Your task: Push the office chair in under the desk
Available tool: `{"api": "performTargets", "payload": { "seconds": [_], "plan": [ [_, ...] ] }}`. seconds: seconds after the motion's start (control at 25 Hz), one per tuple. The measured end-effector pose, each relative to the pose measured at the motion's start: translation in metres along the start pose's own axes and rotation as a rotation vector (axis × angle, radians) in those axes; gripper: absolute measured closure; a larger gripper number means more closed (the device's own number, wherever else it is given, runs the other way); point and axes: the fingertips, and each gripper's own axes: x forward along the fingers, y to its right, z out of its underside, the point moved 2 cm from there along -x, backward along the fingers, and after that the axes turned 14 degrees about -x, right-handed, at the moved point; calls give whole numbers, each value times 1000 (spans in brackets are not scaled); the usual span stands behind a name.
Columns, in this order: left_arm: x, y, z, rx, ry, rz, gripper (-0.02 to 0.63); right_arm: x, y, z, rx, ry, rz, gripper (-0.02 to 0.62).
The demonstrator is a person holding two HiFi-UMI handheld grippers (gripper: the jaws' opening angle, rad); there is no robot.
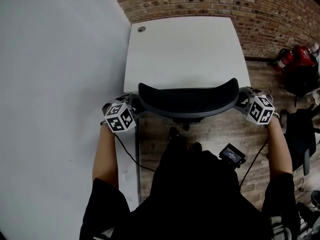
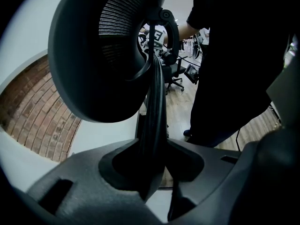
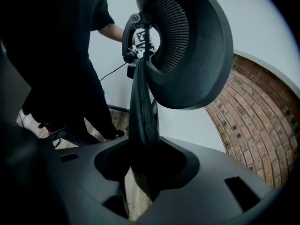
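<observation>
Left gripper (image 2: 154, 172), right gripper (image 3: 140, 172): each was clamped, part-open, on one side edge of the backrest (image 2: 152, 121). Office chair (image 1: 187, 104): stood at the white desk's (image 1: 185, 54) near edge, seat seemingly under already. Risks: uneven pushing might have swivelled it, and the thin rim might have slipped free.

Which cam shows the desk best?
Head view: nearly the whole white desk top shows from above, with the chair at its near edge. In both gripper views the chair's headrest and back edge fill the frame; a pale patch behind might be desk, can't tell.
</observation>
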Motion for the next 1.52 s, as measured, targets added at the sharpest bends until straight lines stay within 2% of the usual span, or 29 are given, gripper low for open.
{"api": "performTargets", "payload": {
  "seconds": [0.76,1.32,1.52],
  "plan": [
    [-1,-7,4,4,6,-20,449,4,2,-6,4,49,-26,456],
    [-2,6,7,-6,23,-41,437,2,-9,-9,-7,27,-32,449],
    [-3,8,8,-37,14,-17,434,1,-12,-10,-9,10,-39,446]
  ]
}}
